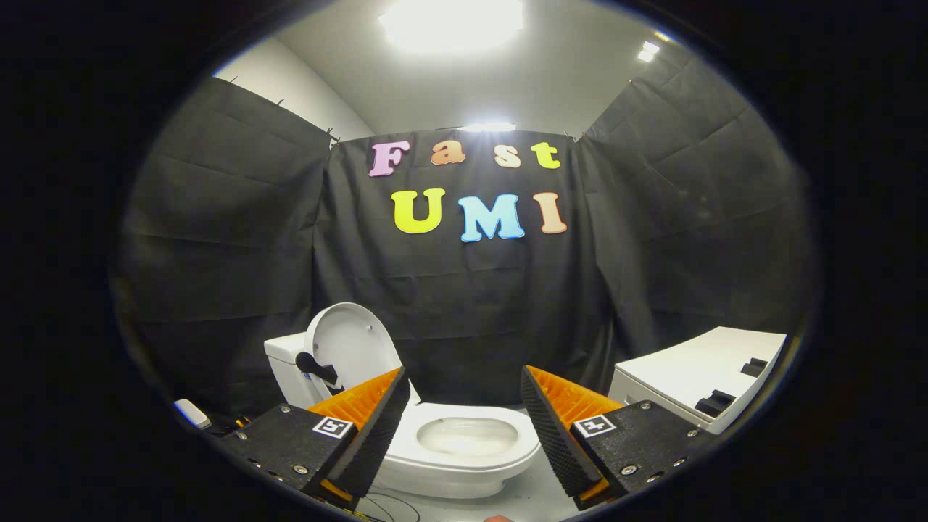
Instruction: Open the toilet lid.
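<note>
My tool (pixel 460 413) is wide open, holding nothing. The lid (pixel 353 346) stands upright against the tank (pixel 284 362), beyond the fingers. It looks like stiff, light, slippery plastic; I'd take it by its rim.

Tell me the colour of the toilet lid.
White, raised upright in the gripper view: toilet lid beyond the open gripper.

The toilet (pixel 464 442) looks like glossy, smooth glazed ceramic; its raised toilet lid (pixel 355 348), standing upright behind the bowl, looks like smooth plastic with a soft sheen. The gripper (pixel 460 420) is spread wide with nothing between, and its fingers (pixel 380 428) have ribbed, rough-textured inner faces. Right of the toilet, a white cabinet (pixel 696 377) has a smooth matt surface. Behind the toilet hangs matt, creased cloth (pixel 239 239).
</note>
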The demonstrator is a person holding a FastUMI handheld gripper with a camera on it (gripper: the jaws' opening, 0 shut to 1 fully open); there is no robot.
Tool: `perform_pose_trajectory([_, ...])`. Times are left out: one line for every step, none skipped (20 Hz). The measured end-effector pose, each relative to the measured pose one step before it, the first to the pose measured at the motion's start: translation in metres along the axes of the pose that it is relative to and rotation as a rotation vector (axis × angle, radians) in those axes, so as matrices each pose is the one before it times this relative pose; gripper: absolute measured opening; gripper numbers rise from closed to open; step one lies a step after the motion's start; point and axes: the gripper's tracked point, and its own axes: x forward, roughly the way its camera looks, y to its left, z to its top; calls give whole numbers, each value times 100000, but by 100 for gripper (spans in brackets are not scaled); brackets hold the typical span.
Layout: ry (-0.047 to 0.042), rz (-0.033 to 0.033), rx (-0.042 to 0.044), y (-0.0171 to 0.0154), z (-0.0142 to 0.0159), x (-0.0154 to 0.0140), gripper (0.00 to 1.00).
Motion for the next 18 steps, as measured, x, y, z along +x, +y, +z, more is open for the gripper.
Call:
perform_pose_trajectory([577,312,-260,84,-225,-26,95])
perform_pose_trajectory([403,-369,-1114,1,-163,0,95])
perform_pose_trajectory([264,-277,-873,-123,-132,21,95])
perform_pose_trajectory([75,-13,-52,13,-22,20,95])
perform_pose_trajectory([-399,46,93,65,64,38,95])
perform_pose_trajectory([-258,-60,-99,38,85,57,95])
perform_pose_trajectory([-643,-103,-681,90,167,62,95])
perform_pose_trajectory([-616,-390,-740,-156,109,26,95])
perform_pose_trajectory([-291,51,-624,62,32,54,95])
perform_pose_trajectory([221,133,-242,105,-138,146,95])
perform_pose_trajectory([552,272,107,37,-216,48,95])
perform_pose_trajectory([369,181,195,78,-107,47,95])
perform_pose_trajectory([-154,-208,-136,-85,107,-91,95])
perform_pose_trajectory([-378,-364,-318,-169,191,88,95])
perform_pose_trajectory([-447,-175,-215,-134,151,-35,95])
perform_pose_trajectory([-435,-35,-173,-74,68,15,95])
perform_pose_trajectory([-285,-276,-331,-132,134,11,95])
perform_pose_trajectory([-341,-340,-399,-187,76,32,95])
